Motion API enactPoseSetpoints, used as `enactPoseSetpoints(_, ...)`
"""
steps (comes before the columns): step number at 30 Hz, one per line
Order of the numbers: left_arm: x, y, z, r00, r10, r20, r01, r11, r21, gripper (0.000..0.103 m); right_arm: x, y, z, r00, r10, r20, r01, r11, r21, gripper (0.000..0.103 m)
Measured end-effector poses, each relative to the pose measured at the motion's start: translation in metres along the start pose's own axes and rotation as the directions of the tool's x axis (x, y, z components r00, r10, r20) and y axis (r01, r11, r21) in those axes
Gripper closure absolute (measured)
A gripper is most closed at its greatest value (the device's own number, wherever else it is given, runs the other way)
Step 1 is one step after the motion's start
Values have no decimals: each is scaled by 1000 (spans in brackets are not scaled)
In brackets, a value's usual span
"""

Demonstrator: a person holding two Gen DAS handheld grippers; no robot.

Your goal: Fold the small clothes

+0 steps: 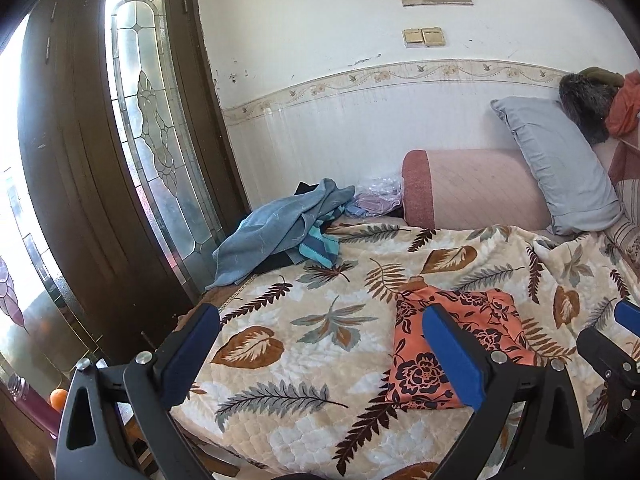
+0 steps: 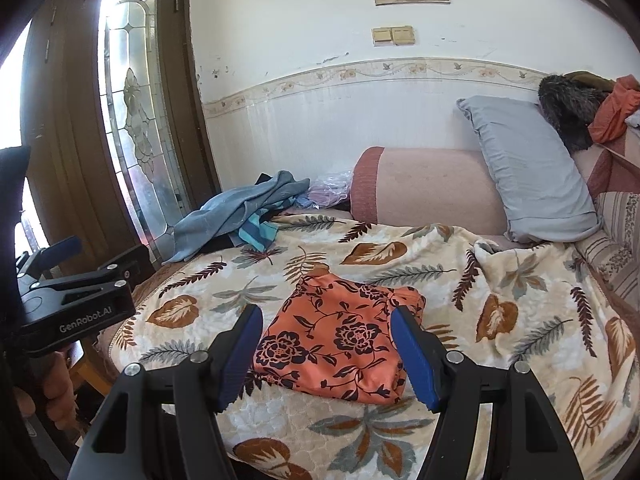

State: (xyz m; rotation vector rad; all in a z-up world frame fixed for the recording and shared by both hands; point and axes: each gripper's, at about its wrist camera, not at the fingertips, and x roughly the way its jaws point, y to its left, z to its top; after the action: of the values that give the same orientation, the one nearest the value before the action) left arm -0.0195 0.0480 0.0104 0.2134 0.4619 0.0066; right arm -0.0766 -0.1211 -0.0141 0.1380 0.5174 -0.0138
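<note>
At upper left of both views, a crumpled blue-grey towel-like cloth (image 1: 280,224) lies at the far edge of the bed's leaf-patterned cream quilted blanket (image 1: 312,360). The left tongs (image 1: 320,354) are spread wide and empty over the blanket, with the folded orange garment with dark floral print (image 2: 340,340) at lower centre-right of that view. The right tongs (image 2: 326,356) gape wide, framing the garment without gripping; a grey pillow (image 2: 528,168) leans at upper right.
</note>
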Motion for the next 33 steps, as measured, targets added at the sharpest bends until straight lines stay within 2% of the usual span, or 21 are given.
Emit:
enactPoseSetpoints(20, -2, 10, 5, 1000, -6, -5, 5, 999, -51, 2, 8, 2, -2, 999, 0, -32, 0, 1000, 12, 33)
enactPoseSetpoints(33, -8, 9, 7, 1000, -10, 22, 11, 999, -37, 2, 12, 3, -1, 999, -8, -38, 9, 1000, 16, 33)
